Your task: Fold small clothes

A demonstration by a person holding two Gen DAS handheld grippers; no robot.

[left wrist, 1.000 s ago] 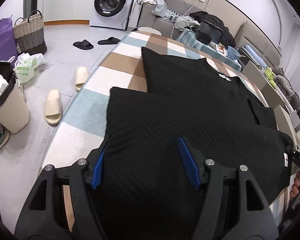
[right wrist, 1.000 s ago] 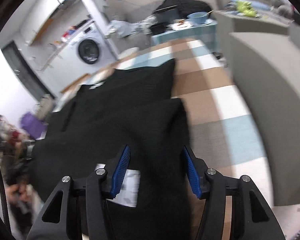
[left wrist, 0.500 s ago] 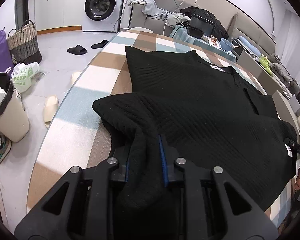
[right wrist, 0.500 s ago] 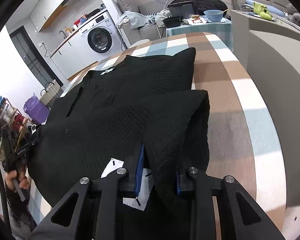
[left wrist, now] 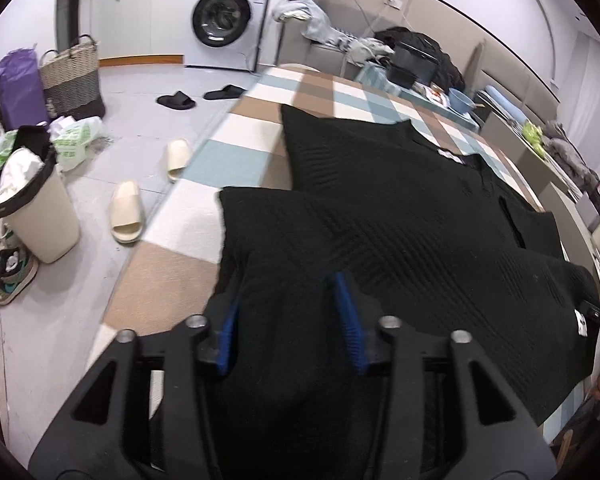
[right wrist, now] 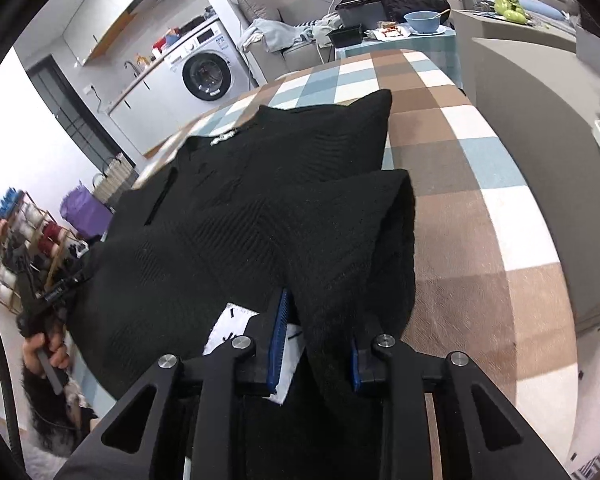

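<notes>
A black knit top (left wrist: 400, 216) lies on the checked table (left wrist: 236, 160), its lower part folded up over the body. My left gripper (left wrist: 290, 316) is open, with the near left hem of the top bunched between its blue pads. My right gripper (right wrist: 320, 336) is open over the near right hem in the right wrist view, where the top (right wrist: 260, 200) spreads across the table (right wrist: 480, 208). A white care label (right wrist: 244, 328) shows beside the right gripper's left pad.
Left of the table the floor holds a bin (left wrist: 36, 204), slippers (left wrist: 128, 212), bags and a wicker basket (left wrist: 74, 76). A washing machine (left wrist: 224, 20) stands at the back. A grey sofa (right wrist: 548, 120) runs along the table's right side. A side table (right wrist: 404, 32) holds a blue bowl.
Both grippers were shut on the hem half a second ago and have opened. The lifted fabric has dropped back flat onto the table.
</notes>
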